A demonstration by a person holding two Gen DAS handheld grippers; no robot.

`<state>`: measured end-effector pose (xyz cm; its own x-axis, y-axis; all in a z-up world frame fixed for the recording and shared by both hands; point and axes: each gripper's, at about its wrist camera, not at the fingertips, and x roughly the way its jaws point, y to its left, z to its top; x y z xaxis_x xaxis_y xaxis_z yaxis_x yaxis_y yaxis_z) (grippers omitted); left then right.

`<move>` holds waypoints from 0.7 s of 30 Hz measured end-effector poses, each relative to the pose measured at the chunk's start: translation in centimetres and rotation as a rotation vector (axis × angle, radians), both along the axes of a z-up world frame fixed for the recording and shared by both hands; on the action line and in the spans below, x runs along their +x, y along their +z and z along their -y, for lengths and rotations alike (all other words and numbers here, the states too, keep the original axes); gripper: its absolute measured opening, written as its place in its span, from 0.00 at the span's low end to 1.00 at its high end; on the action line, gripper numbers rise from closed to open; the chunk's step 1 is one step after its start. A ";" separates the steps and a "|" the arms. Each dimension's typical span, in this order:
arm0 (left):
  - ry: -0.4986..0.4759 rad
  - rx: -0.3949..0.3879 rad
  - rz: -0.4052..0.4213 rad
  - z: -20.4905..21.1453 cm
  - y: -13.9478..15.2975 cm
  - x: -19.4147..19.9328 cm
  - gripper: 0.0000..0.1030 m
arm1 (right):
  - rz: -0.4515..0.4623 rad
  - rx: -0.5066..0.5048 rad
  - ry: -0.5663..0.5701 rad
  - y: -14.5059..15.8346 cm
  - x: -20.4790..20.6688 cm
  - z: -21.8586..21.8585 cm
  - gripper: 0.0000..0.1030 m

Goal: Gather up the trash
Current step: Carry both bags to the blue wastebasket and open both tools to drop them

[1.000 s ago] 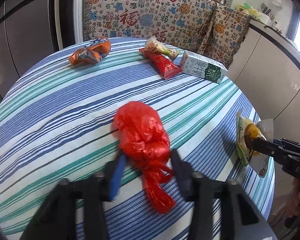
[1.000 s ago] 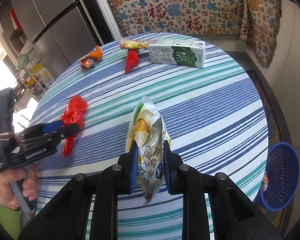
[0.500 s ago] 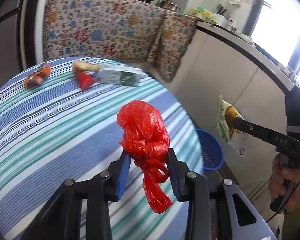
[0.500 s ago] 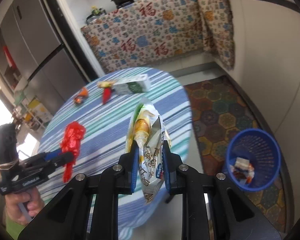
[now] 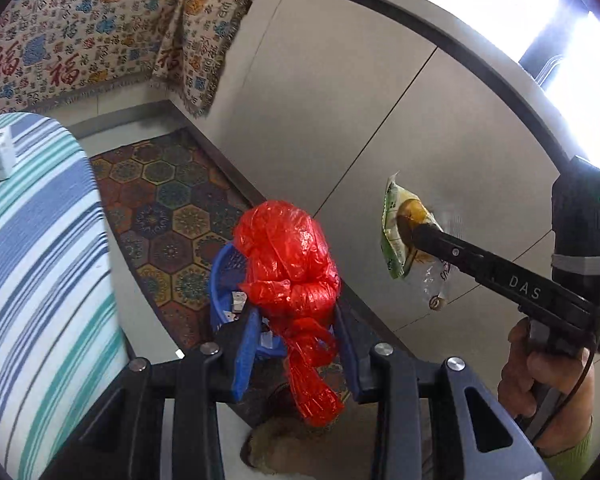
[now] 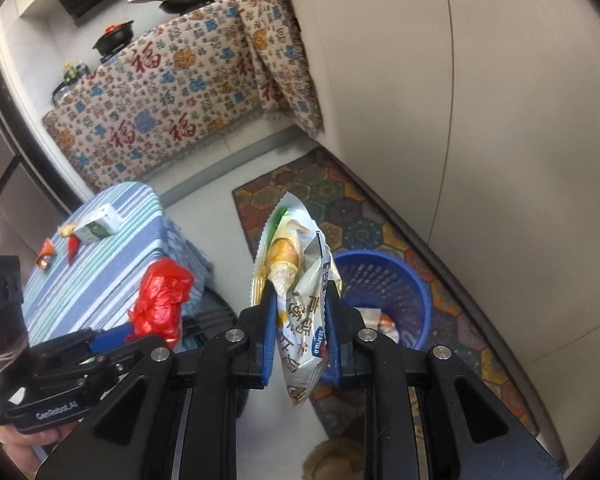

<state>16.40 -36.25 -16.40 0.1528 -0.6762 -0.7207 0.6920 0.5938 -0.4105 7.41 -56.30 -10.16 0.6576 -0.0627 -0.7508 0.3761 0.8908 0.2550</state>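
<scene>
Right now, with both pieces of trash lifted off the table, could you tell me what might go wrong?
1. The red plastic bag is pinched only near its knot; it may slip.
2. The snack wrapper hangs short of the blue basket; released now, it could land on the patterned rug.

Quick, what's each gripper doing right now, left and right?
Left gripper: shut on the red plastic bag.
Right gripper: shut on the snack wrapper.
</scene>
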 end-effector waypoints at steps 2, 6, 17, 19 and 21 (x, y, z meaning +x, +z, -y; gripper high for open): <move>-0.009 0.016 -0.002 2.6 -1.0 0.4 0.35 | -0.015 0.006 -0.010 -0.9 0.6 1.5 0.20; -0.026 0.056 0.002 6.5 -2.8 1.2 0.35 | -0.042 0.019 -0.023 -2.5 1.7 4.0 0.21; -0.019 0.122 0.037 11.1 -5.7 2.6 0.36 | -0.068 0.049 -0.063 -6.2 3.4 7.5 0.21; -0.020 0.135 0.044 11.6 -6.2 2.9 0.36 | -0.069 0.057 -0.076 -6.8 3.4 8.0 0.21; -0.022 0.146 0.052 12.2 -6.5 3.0 0.36 | -0.070 0.066 -0.082 -7.4 3.4 8.5 0.21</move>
